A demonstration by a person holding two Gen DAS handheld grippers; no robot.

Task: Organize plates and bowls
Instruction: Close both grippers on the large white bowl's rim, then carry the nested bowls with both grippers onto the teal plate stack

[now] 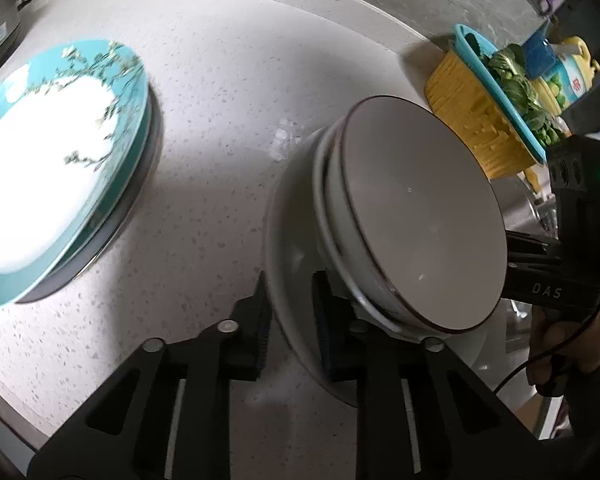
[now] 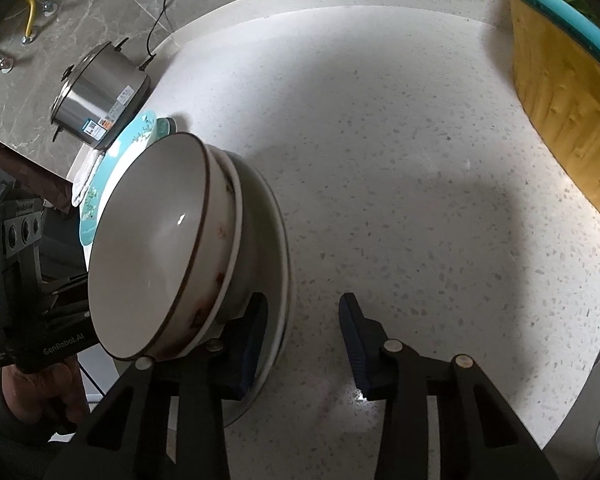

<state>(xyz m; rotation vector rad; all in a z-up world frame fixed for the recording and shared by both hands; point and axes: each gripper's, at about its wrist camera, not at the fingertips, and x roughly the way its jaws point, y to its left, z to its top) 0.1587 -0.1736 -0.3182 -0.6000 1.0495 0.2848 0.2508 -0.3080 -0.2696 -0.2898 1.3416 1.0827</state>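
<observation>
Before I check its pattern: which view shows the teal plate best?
The left wrist view: the teal plate fills its left side, floral rim visible, centre glared out. The right wrist view shows only a sliver behind the bowls.

- "DAS" stood in pale letters on the right gripper (image 1: 548,292), seen right of the left gripper's fingers.
- "GenRobot.AI" stood on the left gripper (image 2: 62,347), left of the right gripper's fingers.
- The label on the steel cooker (image 2: 100,98), far ahead-left, was unreadable.

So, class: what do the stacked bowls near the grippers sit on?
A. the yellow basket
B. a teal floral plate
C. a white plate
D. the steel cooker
C: the stacked bowls rest on a white plate, apart from the teal floral plate.
</observation>
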